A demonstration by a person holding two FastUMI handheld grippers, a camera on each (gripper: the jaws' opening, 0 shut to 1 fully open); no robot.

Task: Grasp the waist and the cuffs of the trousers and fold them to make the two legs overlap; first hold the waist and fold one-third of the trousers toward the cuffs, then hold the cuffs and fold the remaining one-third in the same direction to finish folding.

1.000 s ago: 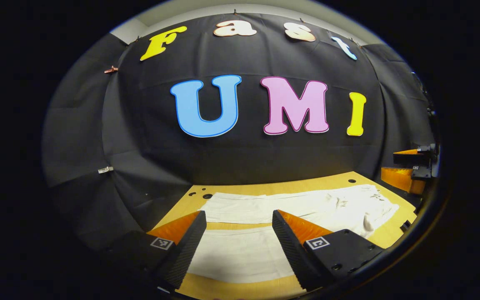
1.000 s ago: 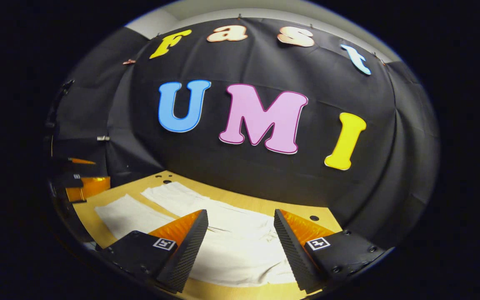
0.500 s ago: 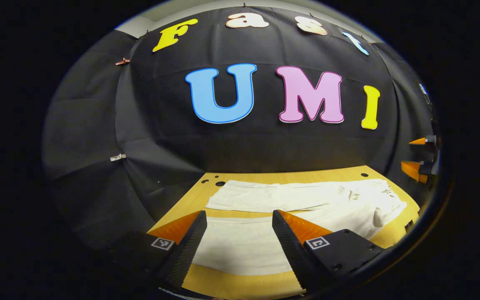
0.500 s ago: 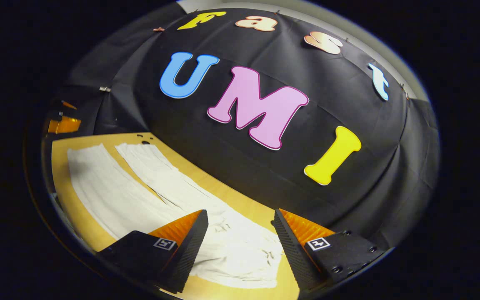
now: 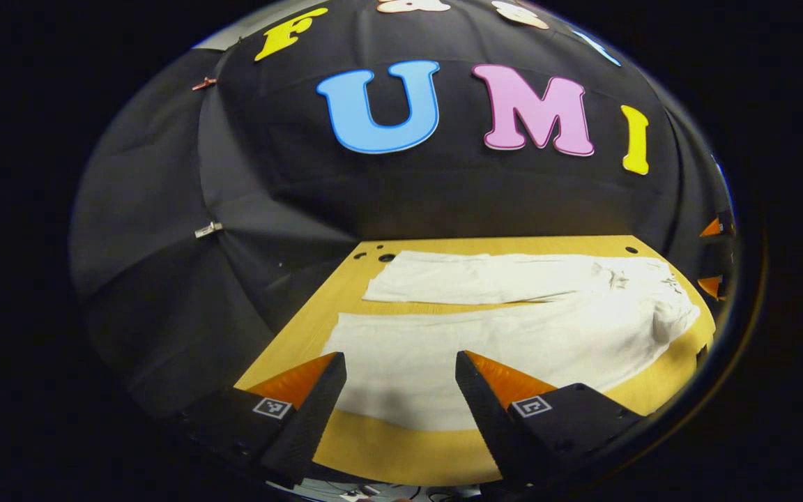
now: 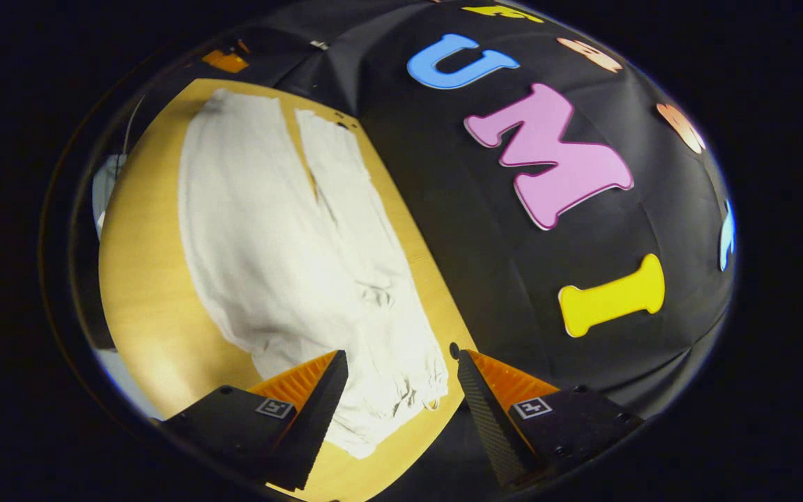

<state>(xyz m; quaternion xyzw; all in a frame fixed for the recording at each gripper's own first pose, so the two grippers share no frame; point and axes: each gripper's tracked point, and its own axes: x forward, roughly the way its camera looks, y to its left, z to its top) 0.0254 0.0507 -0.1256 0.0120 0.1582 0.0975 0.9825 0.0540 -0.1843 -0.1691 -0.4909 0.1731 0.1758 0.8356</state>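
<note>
White trousers (image 5: 513,328) lie flat on the wooden table (image 5: 401,453), legs apart and pointing left, waist at the right. In the left gripper view my left gripper (image 5: 400,369) hovers open above the near leg's cuff end, nothing between its fingers. The right gripper view shows the trousers (image 6: 283,244) lengthwise, the gathered waist nearest, the legs running away. My right gripper (image 6: 401,366) stands open above the waist's edge, holding nothing. The right gripper's fingertips (image 5: 712,226) peek in at the far right of the left gripper view.
The wooden table (image 6: 143,293) has small holes near its back corners (image 5: 630,249). The black cloth wall stands close behind the table's far edge. Bare wood runs along the near edge in front of the trousers.
Both grippers have risen and tipped downward, so more of the table and trousers shows. The right gripper has rolled and swung toward the waist. The trousers have not moved.
</note>
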